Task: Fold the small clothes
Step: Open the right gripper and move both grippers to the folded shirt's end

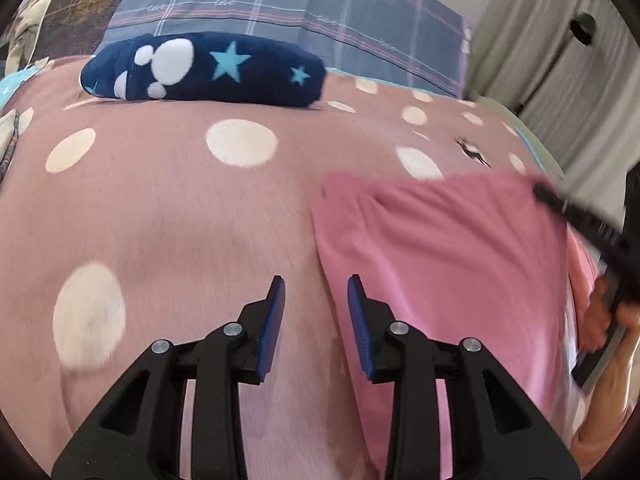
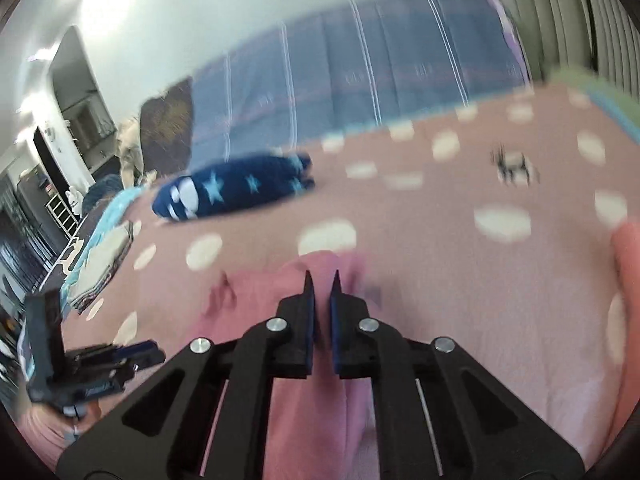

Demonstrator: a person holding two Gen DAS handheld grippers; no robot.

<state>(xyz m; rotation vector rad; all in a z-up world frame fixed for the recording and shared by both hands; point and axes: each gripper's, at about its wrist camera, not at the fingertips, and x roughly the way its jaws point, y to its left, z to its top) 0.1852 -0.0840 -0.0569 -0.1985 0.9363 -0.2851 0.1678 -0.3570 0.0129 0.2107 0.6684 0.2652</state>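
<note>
My left tool (image 1: 316, 284) angled down over dotted bed cover (image 1: 180, 208), jaws apart, empty. My right tool (image 2: 322, 278) clenched, pinching soft pink garment (image 2: 312, 412) fold.

Polka-dot bedspread (image 1: 180, 208), navy star-patterned bundle (image 1: 208, 66); plaid pillow (image 1: 320, 8), curtain (image 1: 560, 60)

Soft, even daylight, no hard shadows. Heavy fisheye bend w/ dark vignette at corners. Left wrist view mostly sharp, blur at right edge. Right wrist view motion-smeared throughout; glare on wall (image 2: 108, 4) upper left.
</note>
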